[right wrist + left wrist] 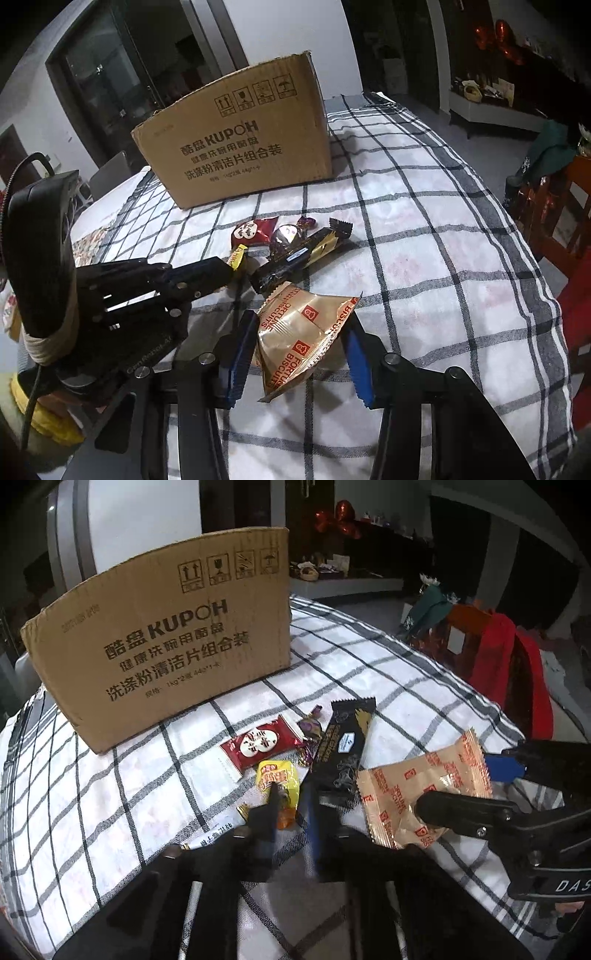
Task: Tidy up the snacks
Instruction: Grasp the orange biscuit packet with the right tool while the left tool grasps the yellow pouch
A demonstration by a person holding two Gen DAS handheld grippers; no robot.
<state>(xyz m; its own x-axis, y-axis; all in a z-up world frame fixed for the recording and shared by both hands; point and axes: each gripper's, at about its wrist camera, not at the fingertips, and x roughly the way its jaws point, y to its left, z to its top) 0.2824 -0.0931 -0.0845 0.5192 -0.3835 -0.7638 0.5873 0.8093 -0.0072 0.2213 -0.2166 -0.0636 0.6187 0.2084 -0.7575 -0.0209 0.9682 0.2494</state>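
Observation:
Snacks lie on a checked tablecloth in front of a cardboard box (162, 635) (240, 133). A red packet (258, 744) (255, 230), a purple candy (310, 725) (290, 232) and a black-gold bar (341, 744) (299, 254) lie together. My left gripper (291, 801) (231, 275) is narrowly open around a small yellow packet (277, 781) (238, 256), fingers touching it. My right gripper (299, 354) (454, 786) is open around a beige Fortune Biscuits bag (299, 339) (421, 790), which stands tilted between the fingers.
The tablecloth (424, 266) (110, 794) ends at the right, where red chairs (513, 672) (554, 221) stand. A printed wrapper (218, 830) lies under my left gripper. Yellow items (48, 424) sit at the left table edge.

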